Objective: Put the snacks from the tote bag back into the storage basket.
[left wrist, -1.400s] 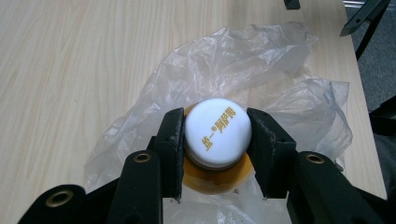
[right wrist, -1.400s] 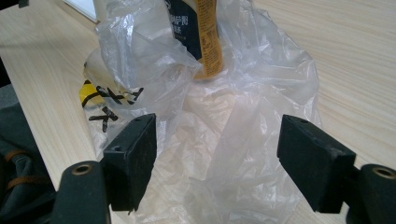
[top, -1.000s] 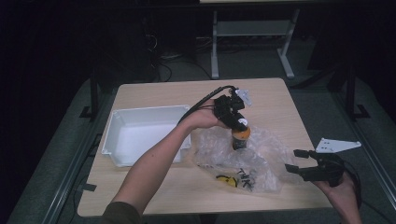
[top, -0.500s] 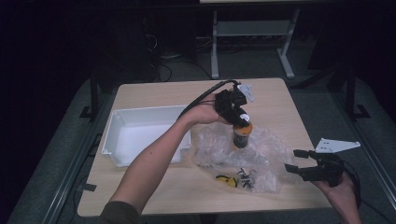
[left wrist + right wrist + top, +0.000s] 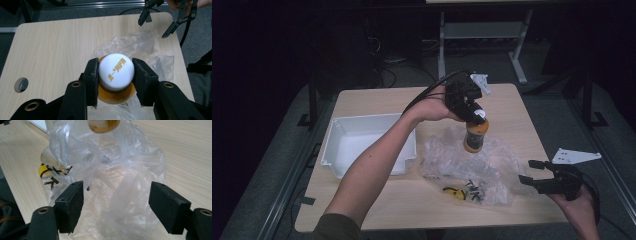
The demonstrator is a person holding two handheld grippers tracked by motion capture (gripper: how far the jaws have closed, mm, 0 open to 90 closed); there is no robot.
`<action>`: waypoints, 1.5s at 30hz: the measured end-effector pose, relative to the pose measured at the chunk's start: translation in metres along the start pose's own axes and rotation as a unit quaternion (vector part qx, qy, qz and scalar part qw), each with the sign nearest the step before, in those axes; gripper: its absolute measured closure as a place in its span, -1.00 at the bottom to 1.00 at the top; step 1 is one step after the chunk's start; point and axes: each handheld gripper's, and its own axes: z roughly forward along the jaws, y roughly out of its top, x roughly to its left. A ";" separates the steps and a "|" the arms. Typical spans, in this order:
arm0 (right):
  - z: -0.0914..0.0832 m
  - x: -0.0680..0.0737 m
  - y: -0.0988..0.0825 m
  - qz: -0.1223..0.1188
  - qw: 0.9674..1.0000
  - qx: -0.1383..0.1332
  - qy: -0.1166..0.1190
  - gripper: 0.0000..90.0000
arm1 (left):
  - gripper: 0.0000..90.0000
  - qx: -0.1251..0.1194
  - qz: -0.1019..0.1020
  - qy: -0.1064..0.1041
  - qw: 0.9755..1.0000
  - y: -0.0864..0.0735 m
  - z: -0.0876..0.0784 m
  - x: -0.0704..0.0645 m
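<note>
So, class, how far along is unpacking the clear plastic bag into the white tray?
Done: the orange bottle is out of the plastic bag, clamped by its white cap in the left gripper. The right gripper hovers open beside the bag. Left: the white tray holds nothing; small dark items remain bagged.

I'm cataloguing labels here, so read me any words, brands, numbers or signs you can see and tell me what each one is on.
White cap of the amber bottle held in the left tool: one line of gold print, Chinese characters with a small round mark in the middle; too blurred to quote with certainty.
Yellow item with black marks inside the clear plastic bag: no readable text.
</note>
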 end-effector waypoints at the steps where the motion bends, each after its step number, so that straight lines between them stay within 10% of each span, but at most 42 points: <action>1: 0.000 0.000 0.000 0.000 1.000 -0.001 -0.001 -0.38 | 0.31 0.001 -0.001 -0.001 1.000 0.001 -0.002 0.000; 45: -0.005 -0.006 -0.008 0.030 0.999 -0.023 -0.017 -0.55 | 0.31 0.010 -0.052 0.056 0.997 -0.052 -0.106 -0.001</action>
